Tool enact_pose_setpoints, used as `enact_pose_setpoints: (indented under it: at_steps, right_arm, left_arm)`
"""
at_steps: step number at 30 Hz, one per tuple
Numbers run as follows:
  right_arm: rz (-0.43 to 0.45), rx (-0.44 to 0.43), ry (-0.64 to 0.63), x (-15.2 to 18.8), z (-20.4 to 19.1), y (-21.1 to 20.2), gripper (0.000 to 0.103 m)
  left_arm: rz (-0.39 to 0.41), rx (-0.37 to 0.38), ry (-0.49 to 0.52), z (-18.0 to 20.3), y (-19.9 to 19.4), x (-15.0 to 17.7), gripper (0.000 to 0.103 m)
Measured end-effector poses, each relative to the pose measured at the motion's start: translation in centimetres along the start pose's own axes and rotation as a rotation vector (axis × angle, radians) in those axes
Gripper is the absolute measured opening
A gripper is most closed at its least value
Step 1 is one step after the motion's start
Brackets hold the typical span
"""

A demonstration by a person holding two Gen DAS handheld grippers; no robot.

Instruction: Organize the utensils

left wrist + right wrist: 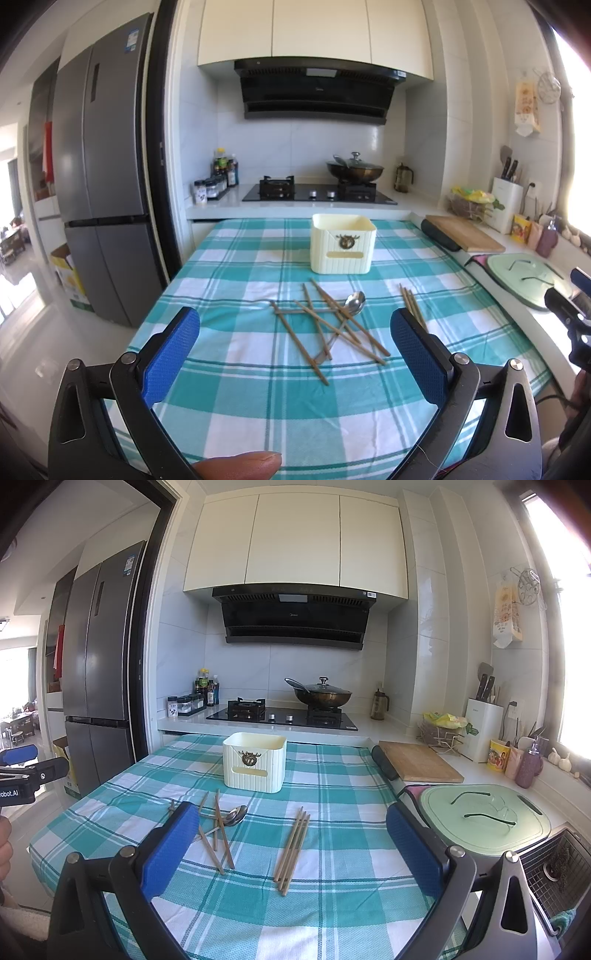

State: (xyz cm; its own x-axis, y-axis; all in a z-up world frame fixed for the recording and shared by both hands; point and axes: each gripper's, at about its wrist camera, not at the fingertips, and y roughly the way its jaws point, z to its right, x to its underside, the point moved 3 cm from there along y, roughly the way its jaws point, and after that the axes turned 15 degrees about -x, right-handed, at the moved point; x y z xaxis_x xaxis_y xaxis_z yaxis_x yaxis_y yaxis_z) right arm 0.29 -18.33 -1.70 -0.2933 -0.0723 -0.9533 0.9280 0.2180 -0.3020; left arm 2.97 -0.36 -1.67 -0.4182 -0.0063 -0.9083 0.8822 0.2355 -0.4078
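A home kitchen: black gas hob [282, 716] with lidded dark wok [320, 695], slanted black extractor hood [293, 622], tall grey steel fridge [98, 177], what looks like a white knife block [482, 727].

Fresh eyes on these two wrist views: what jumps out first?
The teal-and-white checked tablecloth fills both views, with a cream ribbed utensil box standing at its far middle. In front of the box lies a crisscrossed heap of wooden chopsticks with a metal spoon among them, and a tidy chopstick bundle lies apart to its right. The left gripper and right gripper are both open and empty.
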Motion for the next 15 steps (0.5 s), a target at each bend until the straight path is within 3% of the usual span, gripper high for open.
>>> enact_pose_setpoints:
  at_steps: [15]
  right_arm:
    - [0.0,0.003,0.002,0.1,0.05,0.04,0.103]
  left_arm:
    - [0.001,0.0,0.0,-0.09,0.05,-0.01,0.103]
